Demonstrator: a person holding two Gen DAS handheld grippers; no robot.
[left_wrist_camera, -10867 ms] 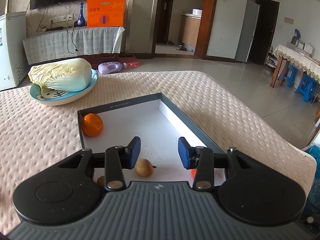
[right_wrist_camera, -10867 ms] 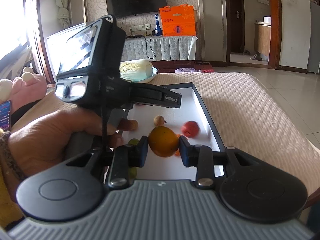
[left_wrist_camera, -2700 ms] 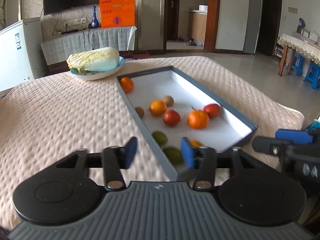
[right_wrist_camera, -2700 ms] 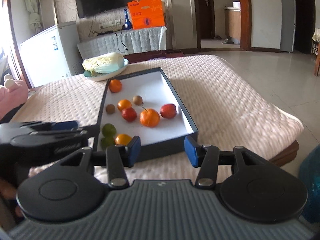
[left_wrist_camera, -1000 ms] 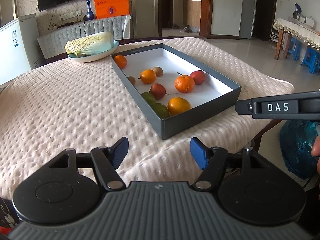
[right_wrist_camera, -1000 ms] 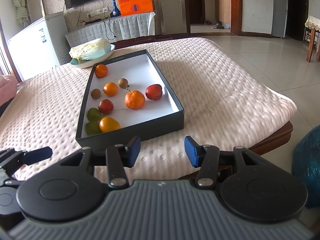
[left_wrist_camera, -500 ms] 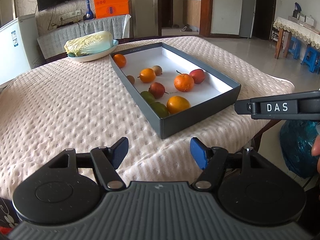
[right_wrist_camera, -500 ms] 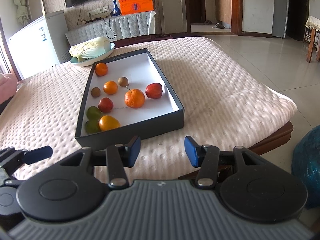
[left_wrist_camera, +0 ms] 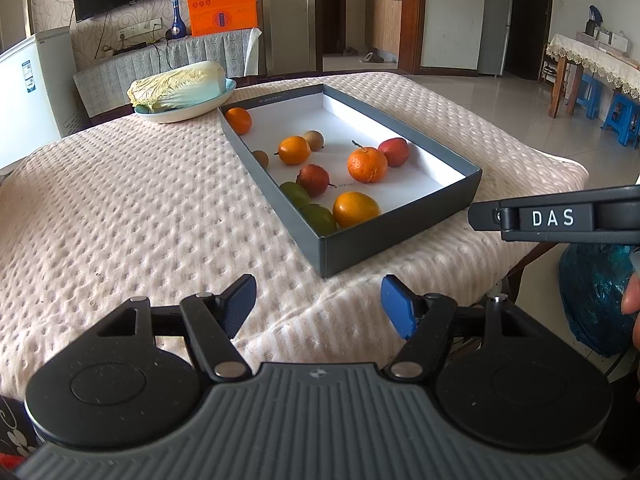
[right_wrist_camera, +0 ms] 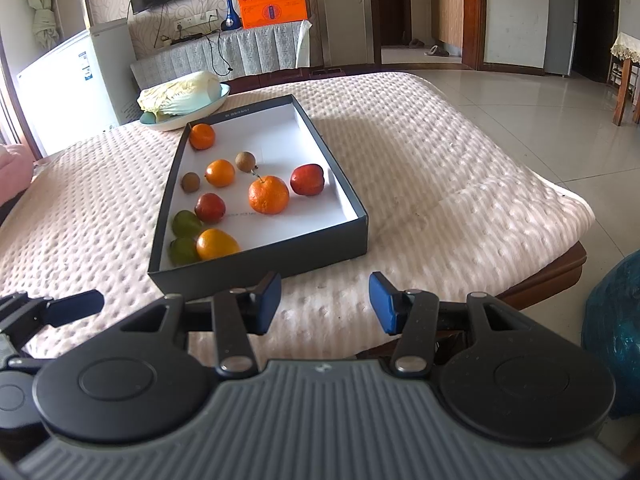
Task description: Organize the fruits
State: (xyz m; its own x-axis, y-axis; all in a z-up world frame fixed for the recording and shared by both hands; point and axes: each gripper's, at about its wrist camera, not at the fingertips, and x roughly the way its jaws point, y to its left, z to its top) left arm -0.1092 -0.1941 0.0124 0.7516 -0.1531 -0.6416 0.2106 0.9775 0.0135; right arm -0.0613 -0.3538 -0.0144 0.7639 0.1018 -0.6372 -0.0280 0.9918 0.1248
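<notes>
A dark grey box [left_wrist_camera: 400, 232] with a white floor lies on the table and holds several fruits: oranges [left_wrist_camera: 367, 164], red fruits [left_wrist_camera: 313, 179], green fruits [left_wrist_camera: 318, 218] and small brown ones [left_wrist_camera: 313, 139]. The box [right_wrist_camera: 280, 261] and an orange [right_wrist_camera: 268, 195] also show in the right wrist view. My left gripper [left_wrist_camera: 318, 306] is open and empty, held back from the box's near corner. My right gripper [right_wrist_camera: 324, 302] is open and empty, above the table's front edge, short of the box.
A cabbage [left_wrist_camera: 178, 84] lies on a blue plate [left_wrist_camera: 188, 109] behind the box. The table has a bumpy cream cover [left_wrist_camera: 120, 208]. A blue bag [right_wrist_camera: 614, 336] sits at the right below the table edge. The other gripper's body [left_wrist_camera: 560, 218] reaches in from the right.
Over the last second almost nothing moved; both grippers stay open and pulled back. Earlier, the right gripper held an orange over the box; it now lies in the box.
</notes>
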